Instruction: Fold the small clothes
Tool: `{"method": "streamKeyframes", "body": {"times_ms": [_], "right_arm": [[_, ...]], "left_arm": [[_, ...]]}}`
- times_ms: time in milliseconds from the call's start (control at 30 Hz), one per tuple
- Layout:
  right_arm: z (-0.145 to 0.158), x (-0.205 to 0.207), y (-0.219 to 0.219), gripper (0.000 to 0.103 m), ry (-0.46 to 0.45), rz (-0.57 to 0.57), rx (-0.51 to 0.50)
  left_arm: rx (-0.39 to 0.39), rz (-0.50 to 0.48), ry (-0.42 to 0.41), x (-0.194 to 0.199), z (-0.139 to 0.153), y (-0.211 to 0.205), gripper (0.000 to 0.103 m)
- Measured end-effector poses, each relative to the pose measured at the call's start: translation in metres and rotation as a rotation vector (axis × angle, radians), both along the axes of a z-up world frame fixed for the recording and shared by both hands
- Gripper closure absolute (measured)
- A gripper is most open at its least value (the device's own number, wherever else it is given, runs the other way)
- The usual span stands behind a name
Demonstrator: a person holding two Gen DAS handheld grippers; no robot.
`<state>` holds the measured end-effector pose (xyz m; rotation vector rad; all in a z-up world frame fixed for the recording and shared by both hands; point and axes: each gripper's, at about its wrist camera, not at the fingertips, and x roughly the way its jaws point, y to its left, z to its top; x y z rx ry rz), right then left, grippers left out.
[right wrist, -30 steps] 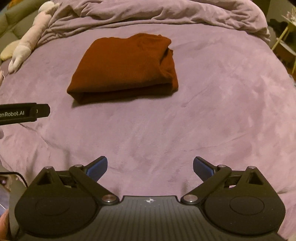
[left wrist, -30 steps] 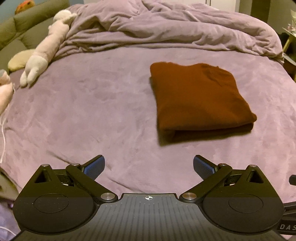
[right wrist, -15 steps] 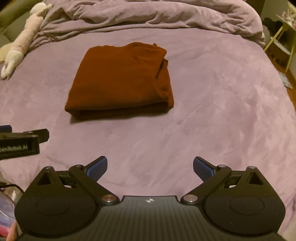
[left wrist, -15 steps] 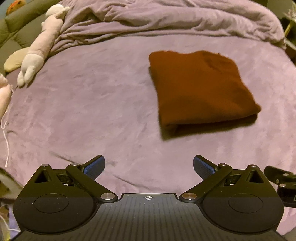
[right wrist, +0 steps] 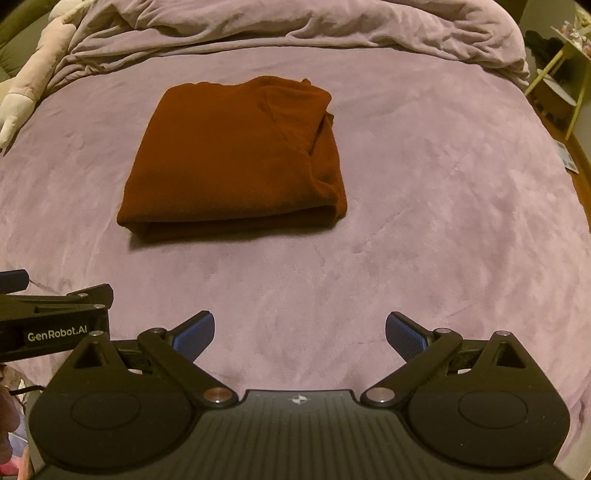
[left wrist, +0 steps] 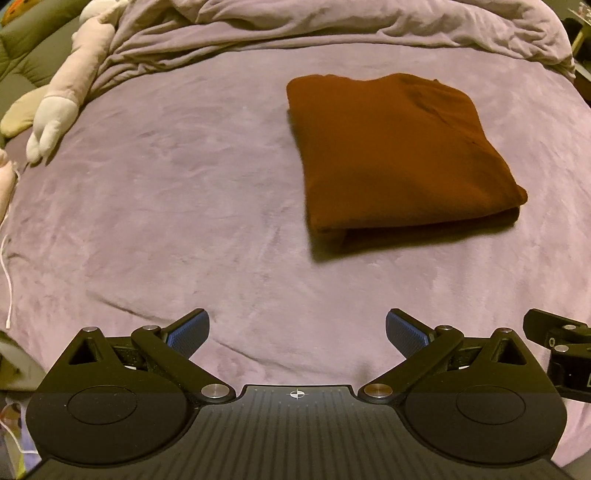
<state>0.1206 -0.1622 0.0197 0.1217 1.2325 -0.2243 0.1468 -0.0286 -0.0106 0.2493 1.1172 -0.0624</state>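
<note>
A rust-brown garment (left wrist: 399, 155) lies folded into a thick rectangle on the purple bed cover (left wrist: 184, 206); the right wrist view shows the same garment (right wrist: 236, 158) with its folded edges facing me. My left gripper (left wrist: 297, 334) hovers open over bare cover, short of the garment and to its left, with nothing between its fingers. Over the near part of the bed my right gripper (right wrist: 300, 334) is open too, empty, well short of the garment's front edge. Each gripper shows at the edge of the other's view.
A rumpled purple duvet (left wrist: 332, 26) is bunched along the far side of the bed. A pale plush toy (left wrist: 70, 92) lies at the far left beside a green cushion (left wrist: 29, 55). A white cord (left wrist: 9, 280) trails at the left edge. Furniture (right wrist: 557, 74) stands beyond the bed's right side.
Both grippers have drawn back and lowered, so the garment sits more central in each view. The garment itself has not moved. Both stay open.
</note>
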Motion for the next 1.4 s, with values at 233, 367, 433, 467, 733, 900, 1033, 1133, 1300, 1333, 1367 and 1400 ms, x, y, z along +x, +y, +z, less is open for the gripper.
{"method": "streamKeyframes", "body": {"times_ms": [233, 367, 433, 467, 733, 900, 1033, 1133, 1300, 1333, 1367, 1400], "right_arm": [[0.0012, 0.0001, 0.0019, 0.004, 0.002, 0.013, -0.008], [0.0014, 0.0001, 0.0007, 0.004, -0.001, 0.008, -0.001], [0.0023, -0.0001, 0.0006, 0.004, -0.005, 0.005, -0.002], [0.0024, -0.0002, 0.0010, 0.004, -0.006, 0.006, -0.003], [0.0035, 0.0003, 0.0010, 0.004, -0.012, 0.004, 0.006], [0.0033, 0.0007, 0.0007, 0.004, -0.009, 0.006, 0.008], [0.0035, 0.0017, 0.0009, 0.004, -0.008, 0.008, 0.003], [0.0038, 0.0016, 0.0015, 0.004, -0.009, 0.005, 0.007], [0.0028, 0.0013, 0.0010, 0.004, -0.009, 0.006, 0.006], [0.0028, 0.0013, 0.0013, 0.004, -0.008, 0.007, 0.006], [0.0030, 0.0013, 0.0017, 0.004, -0.008, 0.006, 0.004], [0.0031, 0.0011, 0.0022, 0.004, -0.010, 0.007, 0.003]], "left_arm": [[-0.006, 0.003, 0.003, -0.0020, 0.0009, -0.0003, 0.000], [-0.006, 0.006, 0.009, -0.0018, 0.0006, 0.0005, 0.000], [-0.006, 0.010, 0.009, -0.0018, 0.0007, 0.0008, 0.000], [-0.008, 0.010, 0.009, -0.0019, 0.0007, 0.0011, 0.000], [-0.014, 0.011, 0.016, -0.0033, -0.0013, 0.0024, 0.000], [-0.019, 0.017, 0.023, -0.0030, -0.0033, 0.0031, 0.000], [-0.019, 0.019, 0.030, -0.0028, -0.0043, 0.0027, 0.000], [-0.020, 0.017, 0.031, -0.0031, -0.0050, 0.0022, 0.000], [-0.024, 0.014, 0.036, -0.0034, -0.0063, 0.0019, 0.000], [-0.025, 0.013, 0.037, -0.0032, -0.0064, 0.0018, 0.000], [-0.025, 0.014, 0.038, -0.0032, -0.0065, 0.0019, 0.000], [-0.026, 0.014, 0.039, -0.0033, -0.0067, 0.0016, 0.000]]}}
